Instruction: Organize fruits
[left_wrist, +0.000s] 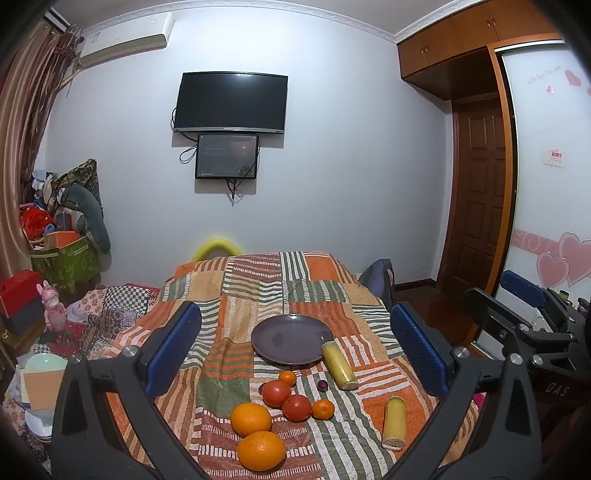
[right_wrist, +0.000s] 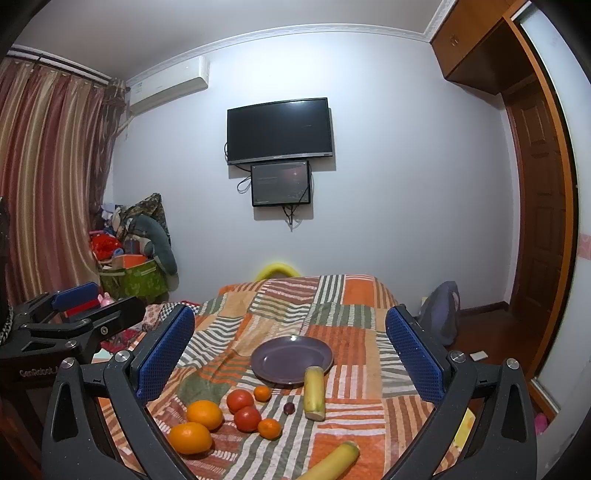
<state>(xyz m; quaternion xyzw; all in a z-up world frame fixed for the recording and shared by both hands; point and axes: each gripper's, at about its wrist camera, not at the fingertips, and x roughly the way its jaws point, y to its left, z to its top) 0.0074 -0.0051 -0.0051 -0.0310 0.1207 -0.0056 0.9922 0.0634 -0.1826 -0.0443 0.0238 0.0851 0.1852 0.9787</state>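
Fruit lies loose on the patterned cloth (left_wrist: 258, 288) just in front of the bare purple plate (left_wrist: 291, 338), oranges (left_wrist: 251, 419) nearest, presumably awaiting sorting, while the left gripper (left_wrist: 295, 350) and right gripper (right_wrist: 291, 354) both hover spread wide, holding nothing.

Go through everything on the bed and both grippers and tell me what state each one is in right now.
Round purple plate: empty, flat on the cloth.
Far yellow corn cob: lying, tip at the plate's rim.
Near yellow corn cob: lying apart.
Two large oranges: side by side.
Two red tomatoes: touching.
Left gripper: open, empty.
Right gripper: open, empty.
Black wall television: off.
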